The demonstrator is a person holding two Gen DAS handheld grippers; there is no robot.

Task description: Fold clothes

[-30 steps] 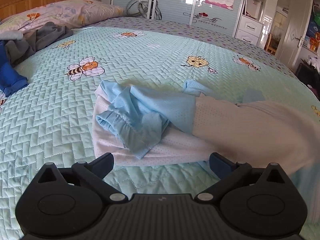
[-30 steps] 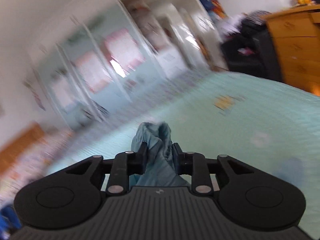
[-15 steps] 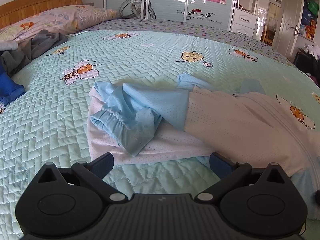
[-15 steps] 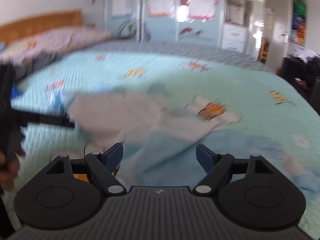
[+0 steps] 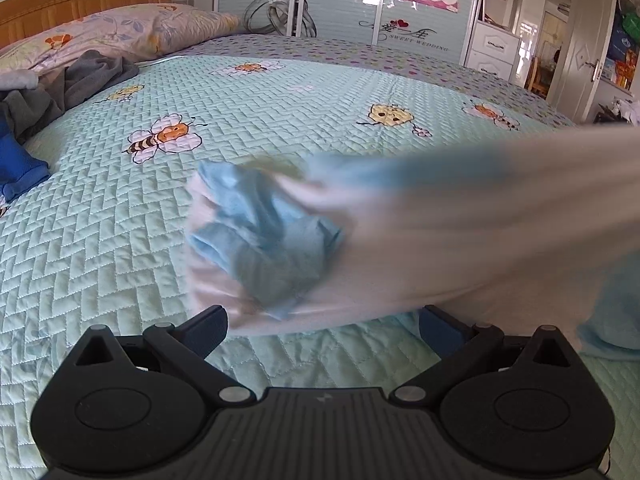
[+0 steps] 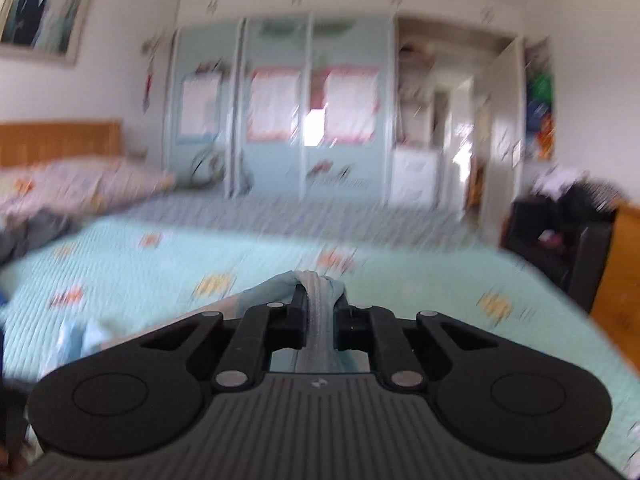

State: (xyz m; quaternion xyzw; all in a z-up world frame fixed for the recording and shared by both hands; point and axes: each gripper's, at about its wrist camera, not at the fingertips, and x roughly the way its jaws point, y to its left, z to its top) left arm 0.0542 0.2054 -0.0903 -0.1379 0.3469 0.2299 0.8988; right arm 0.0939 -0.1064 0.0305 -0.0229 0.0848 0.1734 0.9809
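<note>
Garment point(image 5: 420, 248) now lifted rightward, right fingers point(image 6: 344, 332) just clamped on its edge, left fingers point(image 5: 208, 326) wide.

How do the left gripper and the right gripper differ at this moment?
The left gripper is open and holds nothing; the right gripper has just closed on the white and blue garment. The left gripper's view is sharp on the bedspread, with only the garment blurred; the right gripper's whole view is blurred. Both are black, with the same build.
</note>
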